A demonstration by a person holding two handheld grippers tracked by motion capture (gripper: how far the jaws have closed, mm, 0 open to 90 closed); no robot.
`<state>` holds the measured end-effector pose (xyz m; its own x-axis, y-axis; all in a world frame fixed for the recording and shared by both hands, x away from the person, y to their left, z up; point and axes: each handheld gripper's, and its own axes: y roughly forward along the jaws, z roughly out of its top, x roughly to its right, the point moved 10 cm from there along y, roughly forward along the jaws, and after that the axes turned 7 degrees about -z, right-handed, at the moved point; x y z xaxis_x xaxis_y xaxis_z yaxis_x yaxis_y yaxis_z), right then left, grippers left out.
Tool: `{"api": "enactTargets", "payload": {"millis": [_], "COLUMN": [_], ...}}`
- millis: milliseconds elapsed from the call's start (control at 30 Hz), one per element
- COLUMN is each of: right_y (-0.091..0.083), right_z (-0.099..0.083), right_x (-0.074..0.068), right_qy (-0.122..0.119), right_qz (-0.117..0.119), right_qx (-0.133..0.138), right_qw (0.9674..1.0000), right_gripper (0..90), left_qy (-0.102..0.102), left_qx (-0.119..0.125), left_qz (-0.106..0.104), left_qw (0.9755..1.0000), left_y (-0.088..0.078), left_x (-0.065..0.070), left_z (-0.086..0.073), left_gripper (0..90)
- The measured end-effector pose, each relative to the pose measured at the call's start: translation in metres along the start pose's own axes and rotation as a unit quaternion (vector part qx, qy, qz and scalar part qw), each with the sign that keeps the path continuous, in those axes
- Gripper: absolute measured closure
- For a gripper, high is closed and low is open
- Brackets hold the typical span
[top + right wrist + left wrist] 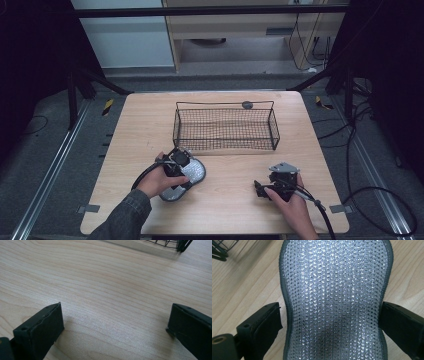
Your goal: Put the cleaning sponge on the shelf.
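Observation:
A silvery, glittering woven insole [334, 297] with a dark grey bound edge lies flat on the wooden table [145, 125], left of the middle near the front [196, 173]. My left gripper [176, 165] is directly over it. In the left gripper view it [329, 312] is open, one black jaw on each side of the insole's narrow waist, close to its edges. My right gripper [260, 189] rests low at the front right. It [116, 317] is open, with bare wood between its jaws.
A black wire basket [225, 104] stands empty at the middle back of the table; its corner shows in the left gripper view [219, 250] and the right gripper view [172, 243]. A small dark round piece [247, 104] sits at its far rim.

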<state>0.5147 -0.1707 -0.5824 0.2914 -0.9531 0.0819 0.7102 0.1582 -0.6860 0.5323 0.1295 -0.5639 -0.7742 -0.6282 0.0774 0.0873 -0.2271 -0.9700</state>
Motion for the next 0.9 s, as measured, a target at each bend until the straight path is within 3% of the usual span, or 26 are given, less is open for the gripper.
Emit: {"api": "enactTargets", "payload": {"millis": [200,500,900], "right_y": [-0.0001,0.0,-0.0001], "right_z": [0.0,-0.0001,-0.0001], "right_x": [-0.0005,-0.0007,-0.0015], "right_qy": [-0.002,-0.004,-0.004], "right_qz": [0.001,0.001,0.001], "right_qx": [0.001,0.001,0.001], "right_qw": [1.0,1.0,1.0], "right_gripper": [0.4,0.4,0.4], "left_qy": [-0.015,-0.017,-0.019], "left_qx": [0.009,0.018,0.012], "left_qz": [-0.02,-0.019,-0.02], "left_qw": [0.9997,0.9995,0.9996], "left_y": [0.0032,-0.0003,0.0082], "left_x": [-0.0023,-0.0002,-0.0017], "left_z": [-0.0004,0.0003,-0.0027], "left_gripper": [2.4,3.7,2.6]}}
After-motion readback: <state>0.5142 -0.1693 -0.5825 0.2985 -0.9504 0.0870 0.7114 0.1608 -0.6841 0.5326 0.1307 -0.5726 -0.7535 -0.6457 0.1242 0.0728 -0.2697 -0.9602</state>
